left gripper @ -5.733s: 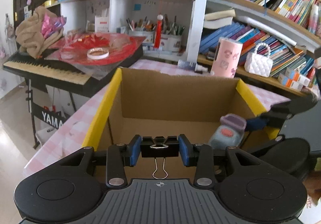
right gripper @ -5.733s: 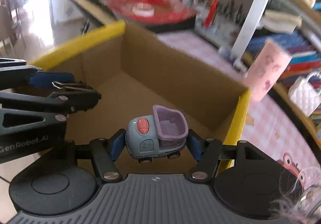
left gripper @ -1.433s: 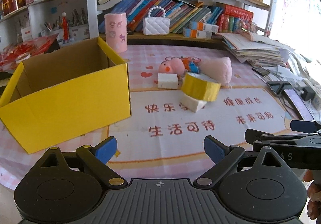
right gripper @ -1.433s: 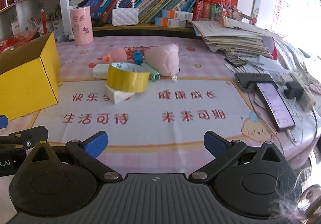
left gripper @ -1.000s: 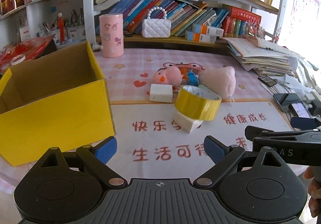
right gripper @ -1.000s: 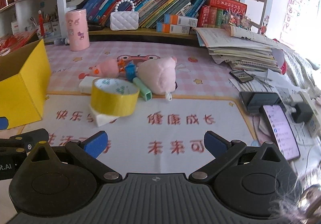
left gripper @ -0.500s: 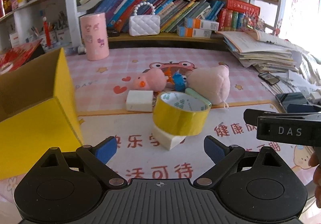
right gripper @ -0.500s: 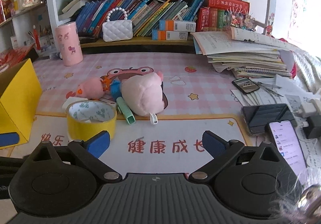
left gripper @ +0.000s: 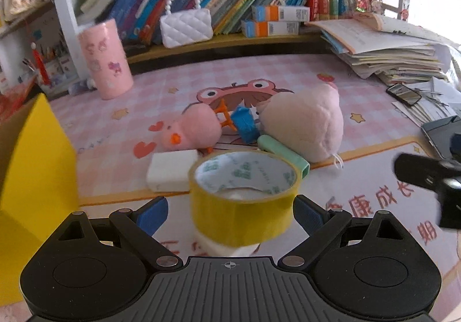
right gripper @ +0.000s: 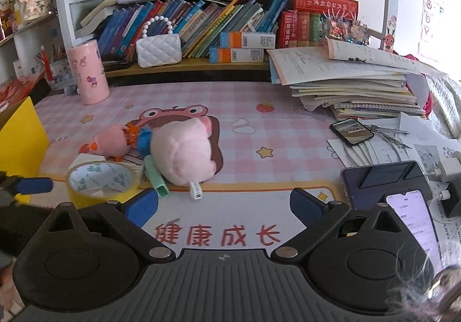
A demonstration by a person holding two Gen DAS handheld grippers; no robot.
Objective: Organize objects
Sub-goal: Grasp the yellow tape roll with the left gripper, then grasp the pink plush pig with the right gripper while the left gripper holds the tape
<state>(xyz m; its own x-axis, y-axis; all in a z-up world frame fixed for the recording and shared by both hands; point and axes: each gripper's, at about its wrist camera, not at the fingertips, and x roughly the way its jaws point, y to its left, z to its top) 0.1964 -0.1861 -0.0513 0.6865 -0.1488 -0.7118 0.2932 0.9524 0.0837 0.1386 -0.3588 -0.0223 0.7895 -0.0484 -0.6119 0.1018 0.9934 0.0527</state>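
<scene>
Left gripper (left gripper: 230,214) jaws wide, bracketing the yellow tape roll (left gripper: 245,198), pads clear; roll is perched on a white block. Square up, then close. Right gripper (right gripper: 223,202) wide, empty. Yellow cardboard box (left gripper: 34,160) left of roll.

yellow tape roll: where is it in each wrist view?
Left wrist: the yellow tape roll sits low centre, between the open left claw tips, propped on a white block.
Right wrist: the roll is at lower left, left of the open right claw.
Shared landmark: the mint-green tube lies just right of the roll in both.
</scene>
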